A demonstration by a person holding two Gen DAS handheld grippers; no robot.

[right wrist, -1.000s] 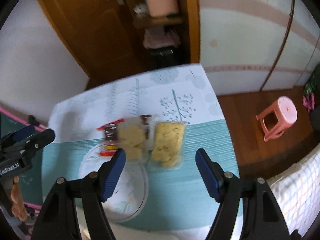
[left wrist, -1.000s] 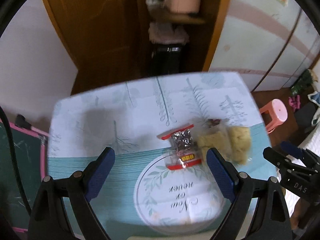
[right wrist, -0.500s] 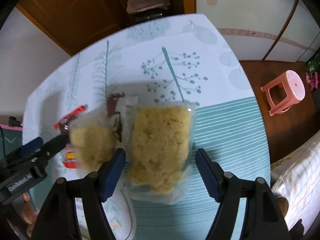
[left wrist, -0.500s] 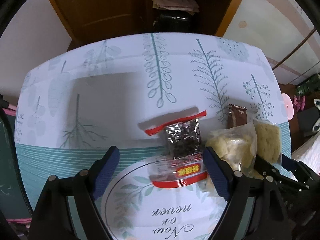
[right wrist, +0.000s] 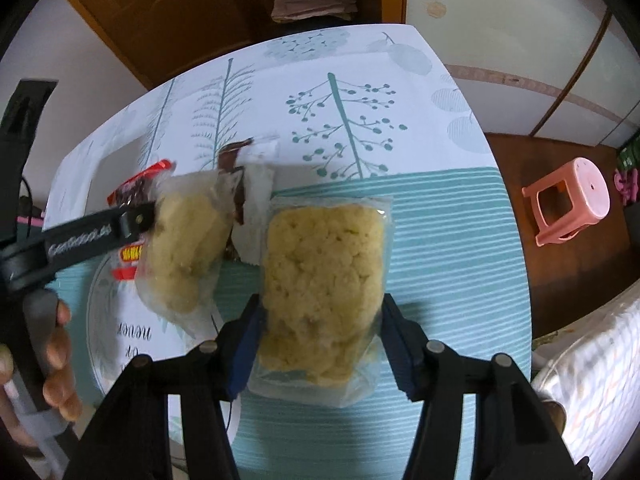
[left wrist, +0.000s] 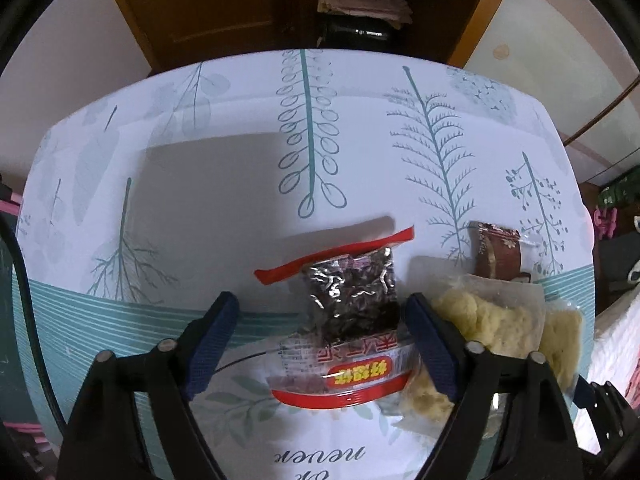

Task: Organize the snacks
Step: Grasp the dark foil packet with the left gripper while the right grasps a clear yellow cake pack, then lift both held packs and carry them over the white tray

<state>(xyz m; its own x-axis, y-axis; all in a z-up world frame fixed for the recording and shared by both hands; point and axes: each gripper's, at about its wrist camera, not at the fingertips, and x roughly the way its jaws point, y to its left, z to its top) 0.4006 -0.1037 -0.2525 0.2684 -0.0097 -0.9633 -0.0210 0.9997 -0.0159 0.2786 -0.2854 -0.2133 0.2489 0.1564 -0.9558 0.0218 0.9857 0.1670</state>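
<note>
Your left gripper (left wrist: 322, 318) stands wide open over the red-edged foil packet (left wrist: 348, 304), which lies flat between its fingers, gripped by neither. Your right gripper (right wrist: 320, 332) brackets the large clear bag of yellow puffs (right wrist: 324, 292), its pads (right wrist: 248, 344) at the bag's edges; whether they press it cannot be told. Sorting looks barely begun: all four snacks lie bunched on the tablecloth (left wrist: 220, 184), with no tray or box in view. The smaller puff bag (right wrist: 188, 248) sits just right of your left gripper, partly behind its finger. Beyond it, the brown wrapper (left wrist: 498, 254) is half covered, its label unreadable.
</note>
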